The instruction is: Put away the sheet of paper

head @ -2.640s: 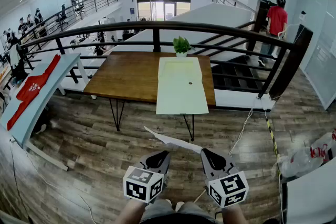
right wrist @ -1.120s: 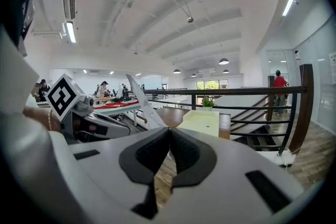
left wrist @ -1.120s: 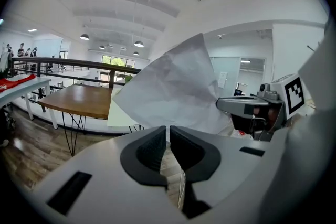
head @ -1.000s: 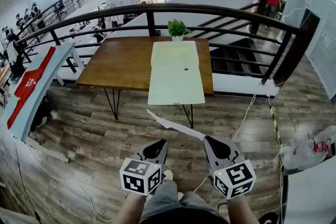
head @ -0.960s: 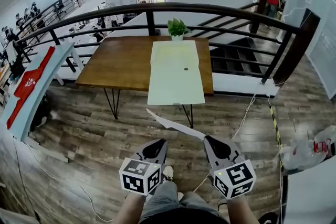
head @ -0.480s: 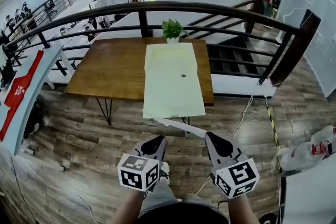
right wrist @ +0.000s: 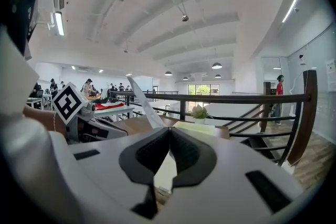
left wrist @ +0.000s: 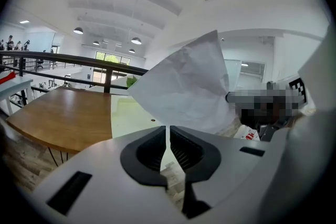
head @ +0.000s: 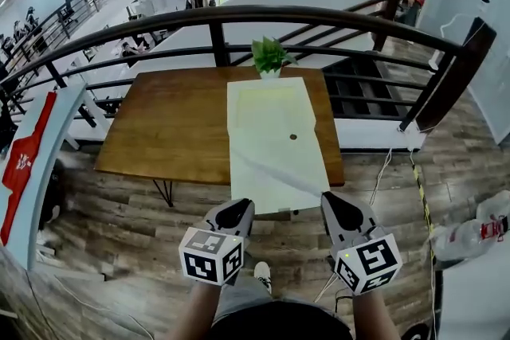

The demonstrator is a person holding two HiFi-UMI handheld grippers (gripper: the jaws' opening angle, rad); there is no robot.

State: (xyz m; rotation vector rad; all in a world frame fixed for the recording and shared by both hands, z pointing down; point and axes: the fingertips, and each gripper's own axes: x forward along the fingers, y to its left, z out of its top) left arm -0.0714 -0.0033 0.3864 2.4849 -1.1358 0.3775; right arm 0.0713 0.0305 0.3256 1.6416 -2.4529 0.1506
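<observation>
A white sheet of paper (head: 275, 173) is stretched between both grippers, hard to make out against the pale green mat (head: 271, 115) behind it. My left gripper (head: 238, 208) is shut on one edge, and the paper (left wrist: 184, 86) fans up from its jaws in the left gripper view. My right gripper (head: 331, 200) is shut on the other edge; there the paper (right wrist: 142, 99) shows edge-on as a thin strip. Both grippers hover just short of the near edge of the wooden table (head: 167, 123).
The mat lies lengthwise on the table with a small dark dot (head: 293, 137) on it. A potted plant (head: 269, 56) stands at the far end, before a black railing (head: 319, 16). A white table with a red cloth (head: 20, 167) is at the left, a plastic bag (head: 478, 231) at the right.
The view has closed in on the wooden table. Both grippers, still holding the paper, now sit at its near edge with the sheet over the mat's near end.
</observation>
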